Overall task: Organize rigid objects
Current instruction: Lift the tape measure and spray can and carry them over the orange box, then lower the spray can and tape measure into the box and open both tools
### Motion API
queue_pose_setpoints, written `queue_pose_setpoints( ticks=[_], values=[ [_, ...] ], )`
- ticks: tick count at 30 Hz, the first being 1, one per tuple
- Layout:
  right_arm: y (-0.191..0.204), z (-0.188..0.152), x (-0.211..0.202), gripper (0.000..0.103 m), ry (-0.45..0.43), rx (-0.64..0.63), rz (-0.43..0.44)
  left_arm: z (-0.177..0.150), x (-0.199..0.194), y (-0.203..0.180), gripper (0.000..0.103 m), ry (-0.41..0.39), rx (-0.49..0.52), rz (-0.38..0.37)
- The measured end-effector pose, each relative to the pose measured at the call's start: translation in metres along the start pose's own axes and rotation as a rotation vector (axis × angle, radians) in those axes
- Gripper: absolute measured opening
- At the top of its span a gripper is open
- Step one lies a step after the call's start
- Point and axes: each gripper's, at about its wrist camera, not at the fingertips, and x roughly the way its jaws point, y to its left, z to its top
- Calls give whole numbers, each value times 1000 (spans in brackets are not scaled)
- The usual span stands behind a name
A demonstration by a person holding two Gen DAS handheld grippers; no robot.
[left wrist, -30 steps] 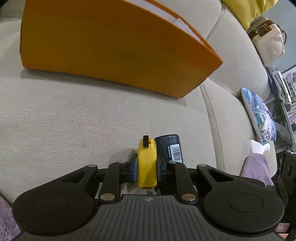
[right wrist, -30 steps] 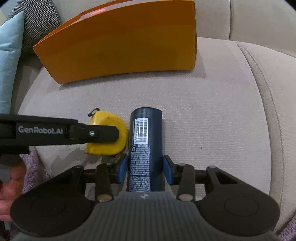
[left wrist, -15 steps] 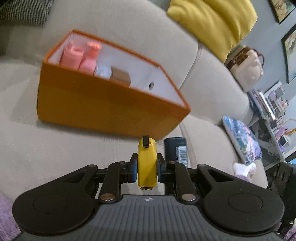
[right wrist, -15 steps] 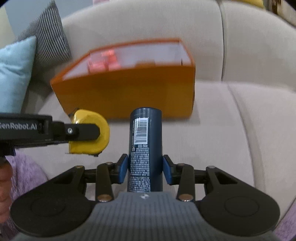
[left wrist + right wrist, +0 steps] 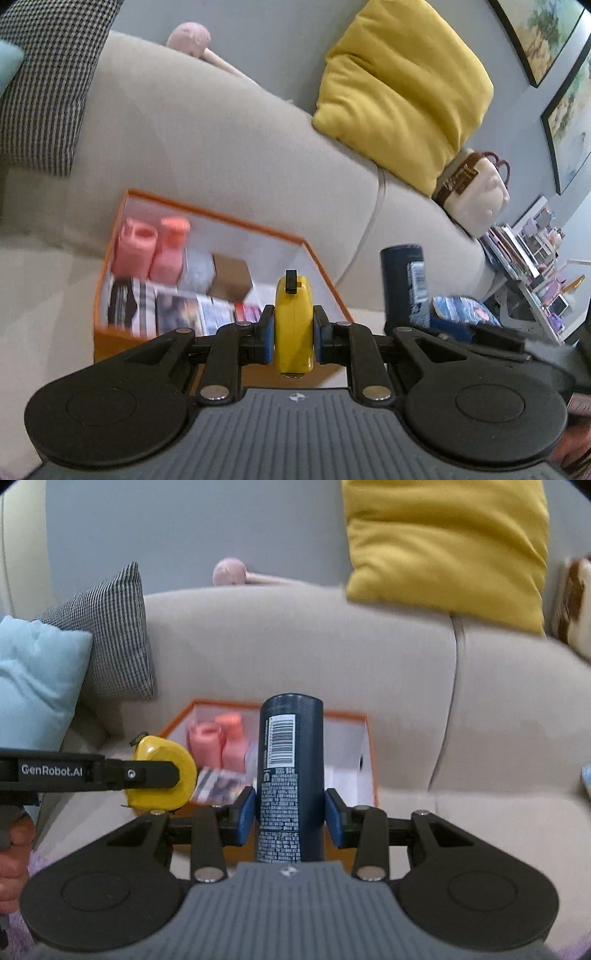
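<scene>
My left gripper (image 5: 293, 334) is shut on a yellow tape measure (image 5: 294, 325), held edge-on above the near wall of the orange box (image 5: 110, 343). From the right wrist view the tape measure (image 5: 162, 779) shows side-on at the left gripper's tip. My right gripper (image 5: 290, 812) is shut on a dark blue spray can (image 5: 290, 771) with a barcode label, held upright in front of the orange box (image 5: 371, 760). The can (image 5: 402, 284) also appears to the right in the left wrist view. Inside the box lie pink bottles (image 5: 149, 251), a small brown box (image 5: 231, 275) and printed packets (image 5: 177, 314).
The box rests on a beige sofa (image 5: 480, 812). A checked cushion (image 5: 110, 635) and a light blue cushion (image 5: 33, 679) lean at the left, a yellow cushion (image 5: 447, 546) on the backrest. A cream handbag (image 5: 476, 195) sits far right. A hand (image 5: 13, 864) grips the left tool.
Both grippers have risen off the sofa seat with their objects and tilted up. The box's open inside and the sofa backrest have come into view.
</scene>
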Motion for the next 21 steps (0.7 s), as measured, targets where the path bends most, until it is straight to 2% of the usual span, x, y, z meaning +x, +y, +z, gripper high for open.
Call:
queue_pose_setpoints(
  ticks=[3, 7, 14, 21],
  values=[
    [-5, 26, 24, 41, 29, -32, -18, 17, 12, 8, 21, 19, 20, 7],
    [-11, 42, 74, 41, 130, -45, -27, 28, 35, 16, 21, 62, 39, 13],
    [-14, 29, 163, 41, 318, -67, -93, 32, 73, 31, 21, 123, 40, 26],
    [-17, 13, 218, 41, 438, -69, -155, 37, 89, 49, 21, 143, 34, 24]
  ],
)
